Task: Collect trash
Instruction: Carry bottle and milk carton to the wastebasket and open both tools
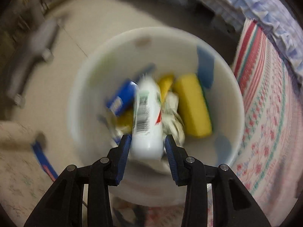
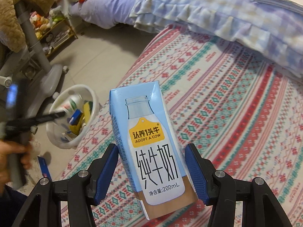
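Note:
My left gripper [image 1: 148, 141] points down over a white bin [image 1: 189, 37] on the floor, shut on a white plastic bottle [image 1: 147, 113] with a barcode. The bottle hangs inside the bin's mouth, above a yellow sponge [image 1: 193, 106], a blue packet [image 1: 123, 98] and crumpled paper. This view is blurred. In the right wrist view my right gripper [image 2: 151, 160] is shut on a light blue milk carton [image 2: 149, 141], held upright above the bed. The bin [image 2: 94, 102] shows at the left there, with the left gripper [image 2: 62, 114] and a hand [image 2: 11, 155] over it.
A bed with a red and green patterned sheet [image 2: 227, 104] and a blue checked quilt [image 2: 217, 15] lies to the right of the bin. A grey chair base [image 2: 51, 83] and a shelf of plush toys [image 2: 47, 24] stand behind it. A blue card [image 2: 44, 167] lies on the floor.

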A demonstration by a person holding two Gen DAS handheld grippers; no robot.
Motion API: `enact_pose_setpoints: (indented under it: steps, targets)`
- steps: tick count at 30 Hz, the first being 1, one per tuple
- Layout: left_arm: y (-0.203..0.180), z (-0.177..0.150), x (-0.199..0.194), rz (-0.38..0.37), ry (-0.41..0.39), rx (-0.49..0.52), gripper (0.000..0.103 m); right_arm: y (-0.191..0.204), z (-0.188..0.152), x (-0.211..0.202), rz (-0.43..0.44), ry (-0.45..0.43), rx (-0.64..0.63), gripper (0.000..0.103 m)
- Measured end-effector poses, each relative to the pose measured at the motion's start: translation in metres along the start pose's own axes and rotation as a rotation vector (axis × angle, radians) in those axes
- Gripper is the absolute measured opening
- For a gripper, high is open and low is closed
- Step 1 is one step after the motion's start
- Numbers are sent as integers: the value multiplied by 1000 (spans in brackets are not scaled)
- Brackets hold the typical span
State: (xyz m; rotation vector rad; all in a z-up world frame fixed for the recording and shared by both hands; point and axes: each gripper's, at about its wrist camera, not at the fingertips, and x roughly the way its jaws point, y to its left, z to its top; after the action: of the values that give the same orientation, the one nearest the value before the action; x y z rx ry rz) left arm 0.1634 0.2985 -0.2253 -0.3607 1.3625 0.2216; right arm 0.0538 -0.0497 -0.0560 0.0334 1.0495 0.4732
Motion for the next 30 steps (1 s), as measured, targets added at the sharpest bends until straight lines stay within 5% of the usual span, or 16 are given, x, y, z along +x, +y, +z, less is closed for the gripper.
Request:
enact_pose_setpoints:
  steps: [8, 19, 30]
  targets:
    - [28, 1, -83, -138, -178, -117, 55, 12, 2, 9, 19, -5, -23, 63]
    - [64, -6, -112, -188, -179, -270, 55, 90, 30, 70, 193, 36, -2, 63]
    - [84, -5, -118, -214, -182, -343, 55, 184, 70, 182, 188, 112, -31, 67]
